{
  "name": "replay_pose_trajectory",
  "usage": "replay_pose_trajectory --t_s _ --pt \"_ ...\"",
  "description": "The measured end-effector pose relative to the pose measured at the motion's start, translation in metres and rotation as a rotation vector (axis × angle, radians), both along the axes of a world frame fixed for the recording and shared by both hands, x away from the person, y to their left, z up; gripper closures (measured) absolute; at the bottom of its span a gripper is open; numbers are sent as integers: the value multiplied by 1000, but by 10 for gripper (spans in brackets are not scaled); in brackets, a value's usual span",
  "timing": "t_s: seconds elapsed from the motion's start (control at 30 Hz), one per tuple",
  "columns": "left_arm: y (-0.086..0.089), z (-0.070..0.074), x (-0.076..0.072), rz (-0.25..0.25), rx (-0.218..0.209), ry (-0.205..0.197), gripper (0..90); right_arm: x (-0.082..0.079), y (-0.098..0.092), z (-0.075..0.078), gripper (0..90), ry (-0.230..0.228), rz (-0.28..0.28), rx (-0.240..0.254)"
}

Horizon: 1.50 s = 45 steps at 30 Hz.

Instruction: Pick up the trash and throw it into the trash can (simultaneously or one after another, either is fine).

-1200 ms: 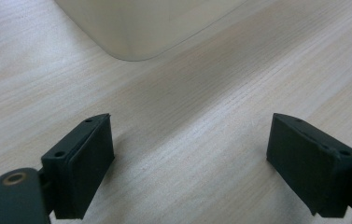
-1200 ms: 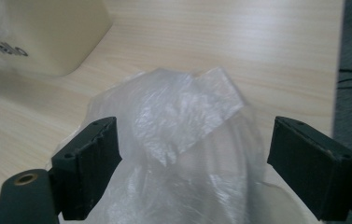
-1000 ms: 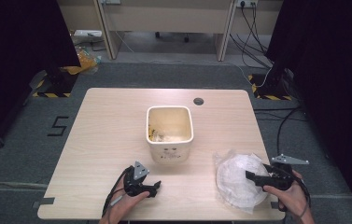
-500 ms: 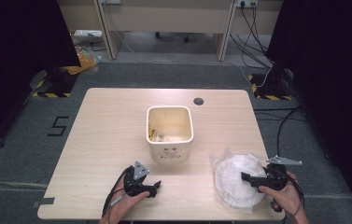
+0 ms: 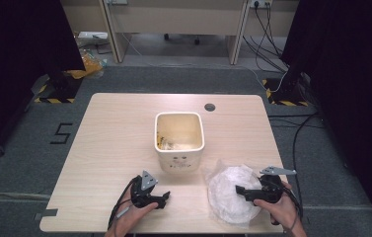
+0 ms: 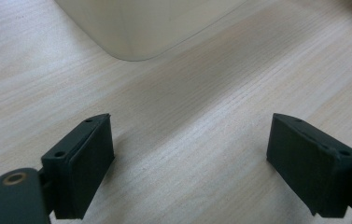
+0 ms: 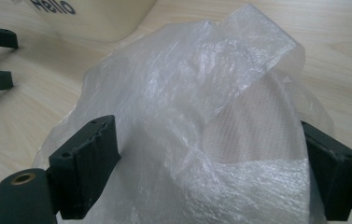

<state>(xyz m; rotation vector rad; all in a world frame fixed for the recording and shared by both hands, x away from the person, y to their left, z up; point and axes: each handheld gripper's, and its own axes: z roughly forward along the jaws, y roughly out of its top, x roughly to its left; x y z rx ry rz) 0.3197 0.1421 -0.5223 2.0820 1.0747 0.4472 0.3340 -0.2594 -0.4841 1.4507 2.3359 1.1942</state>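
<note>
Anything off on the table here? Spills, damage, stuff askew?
Nothing spilled or damaged. The cream square plastic bin stands upright with scraps inside. The crumpled translucent plastic wrap lies loose near the table's front edge, between the open right gripper's jaws.

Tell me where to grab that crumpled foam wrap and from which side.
Grip the raised fold of the foam wrap, probably coming from the table's right edge as the right gripper does: its open jaws already straddle the soft heap, which should pinch flat.

A cream square bin (image 5: pixel 179 140) holding scraps stands mid-tabletop (image 5: pixel 109 143). A round grommet hole (image 5: pixel 209 107) lies behind it; a "5" mark (image 5: pixel 61 133) shows on the floor.
</note>
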Motion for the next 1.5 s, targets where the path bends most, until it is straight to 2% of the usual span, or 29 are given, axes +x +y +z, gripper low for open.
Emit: replay_pose_trajectory --t_s 0.27,0.73,0.9,1.0,1.13,1.27,1.4,1.5 --pt "0 0 0 0 0 0 138 0 36 0 158 6 64 1" --pt "0 0 0 0 0 0 138 -4 72 -1 159 13 139 5" --pt "7 1 -4 -16 -8 0 167 -4 88 -2 158 11 172 8" --pt "11 2 -6 -12 -58 6 168 -4 90 -2 158 13 175 10" --pt "9 11 -10 -38 -96 1 168 -4 89 -2 170 15 178 8" --pt "4 16 -15 -65 -119 2 168 -6 80 -1 187 17 161 7" --pt "-3 15 -16 -93 -132 22 168 -6 70 -1 195 17 135 7" --pt "-9 15 -17 -111 -140 23 168 -4 58 -1 196 15 114 5"
